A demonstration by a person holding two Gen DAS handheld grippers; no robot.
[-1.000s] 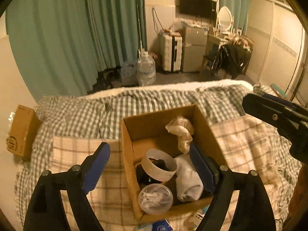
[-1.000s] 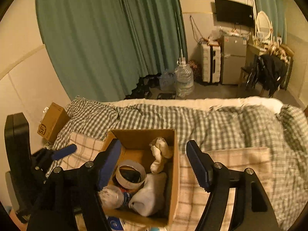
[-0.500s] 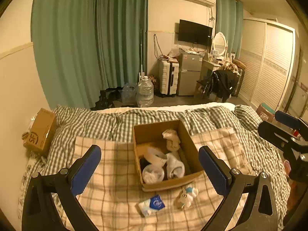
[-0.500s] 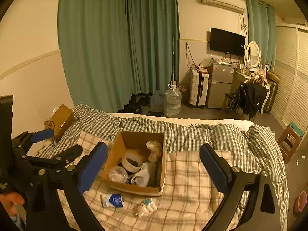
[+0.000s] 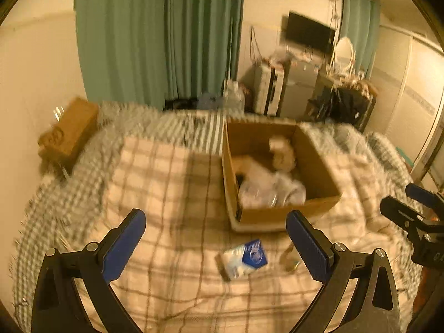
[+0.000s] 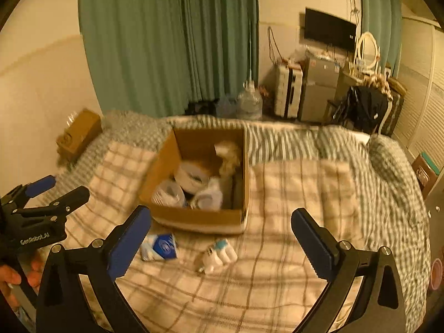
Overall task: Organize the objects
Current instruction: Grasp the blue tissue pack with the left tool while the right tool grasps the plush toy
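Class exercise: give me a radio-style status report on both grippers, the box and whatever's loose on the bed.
Left gripper and right gripper open, empty. Cardboard box part-filled. Blue-white packet, small white item loose on blanket. Nothing blocking.

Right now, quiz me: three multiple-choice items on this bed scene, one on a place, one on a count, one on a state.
1. The blue-and-white packet lies:
A. inside the cardboard box
B. on the blanket in front of the box
C. on the floor

2. Loose items on the blanket before the box:
A. two
B. four
C. none

3. The right tongs are:
A. shut on the packet
B. shut, empty
C. open, empty

B: packet outside the box.
A: packet and a small white item.
C: wide jaws, nothing gripped.
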